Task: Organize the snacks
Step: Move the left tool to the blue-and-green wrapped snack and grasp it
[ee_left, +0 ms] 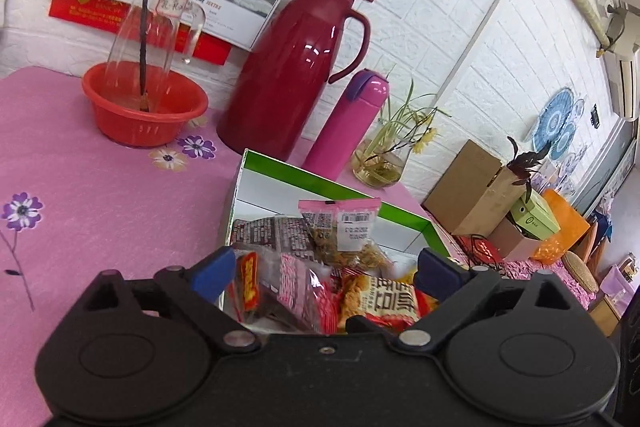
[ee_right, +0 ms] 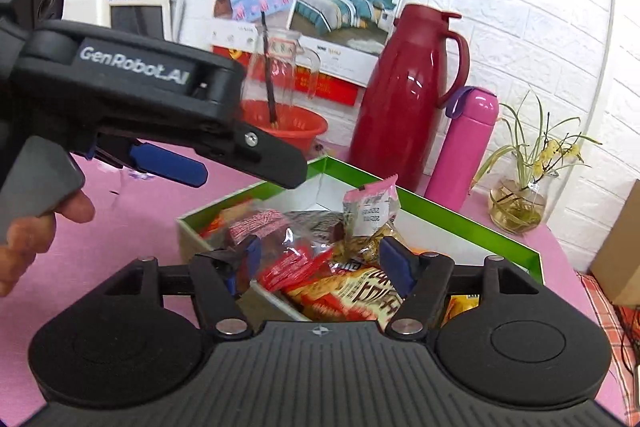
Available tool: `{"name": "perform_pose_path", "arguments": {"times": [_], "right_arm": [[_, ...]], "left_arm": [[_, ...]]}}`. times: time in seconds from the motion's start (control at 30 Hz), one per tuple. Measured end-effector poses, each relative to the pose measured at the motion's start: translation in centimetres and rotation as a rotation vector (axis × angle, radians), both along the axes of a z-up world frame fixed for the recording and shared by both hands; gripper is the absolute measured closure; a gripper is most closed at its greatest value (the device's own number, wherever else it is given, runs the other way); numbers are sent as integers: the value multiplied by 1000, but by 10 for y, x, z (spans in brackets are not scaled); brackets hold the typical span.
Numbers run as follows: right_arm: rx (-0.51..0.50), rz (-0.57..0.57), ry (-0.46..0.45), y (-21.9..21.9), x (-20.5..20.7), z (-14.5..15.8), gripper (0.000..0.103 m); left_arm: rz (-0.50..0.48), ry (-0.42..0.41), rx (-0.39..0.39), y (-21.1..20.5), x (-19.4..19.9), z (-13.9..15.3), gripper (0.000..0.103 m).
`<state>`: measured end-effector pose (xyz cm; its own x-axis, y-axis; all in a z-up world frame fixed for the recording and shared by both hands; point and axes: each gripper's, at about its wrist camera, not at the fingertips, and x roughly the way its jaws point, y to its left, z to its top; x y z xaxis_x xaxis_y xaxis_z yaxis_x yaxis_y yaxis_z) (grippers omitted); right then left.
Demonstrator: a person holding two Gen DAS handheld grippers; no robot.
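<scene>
A white box with green rims (ee_left: pixel 320 179) (ee_right: pixel 460 213) sits on the pink table and holds several snack packets. A pink-topped packet (ee_left: pixel 340 223) (ee_right: pixel 370 205) stands upright in it. An orange packet (ee_left: pixel 384 297) (ee_right: pixel 360 291) and red-and-white packets (ee_left: pixel 304 287) (ee_right: pixel 292 263) lie at the near end. My left gripper (ee_left: pixel 324 273) is open and empty, over the near end of the box; it also shows from the side in the right wrist view (ee_right: pixel 224 171). My right gripper (ee_right: pixel 320 263) is open and empty above the packets.
Behind the box stand a dark red thermos jug (ee_left: pixel 296 67) (ee_right: pixel 404 99), a pink bottle (ee_left: pixel 348 119) (ee_right: pixel 464 143), a red basin with a glass pitcher (ee_left: pixel 144 103) (ee_right: pixel 280 123) and a glass vase with a plant (ee_left: pixel 384 159) (ee_right: pixel 520 203). Cardboard boxes (ee_left: pixel 468 187) lie right of the table.
</scene>
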<state>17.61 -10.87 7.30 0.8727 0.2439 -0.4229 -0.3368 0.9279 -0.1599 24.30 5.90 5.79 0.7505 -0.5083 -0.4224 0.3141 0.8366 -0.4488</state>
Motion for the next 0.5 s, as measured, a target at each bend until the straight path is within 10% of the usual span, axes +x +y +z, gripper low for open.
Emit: {"name": "perform_pose_path", "arguments": {"times": [0.5], "right_arm": [[119, 54, 70, 4, -94, -2, 0]], "left_arm": [[-64, 9, 80, -2, -101, 3, 9]]}}
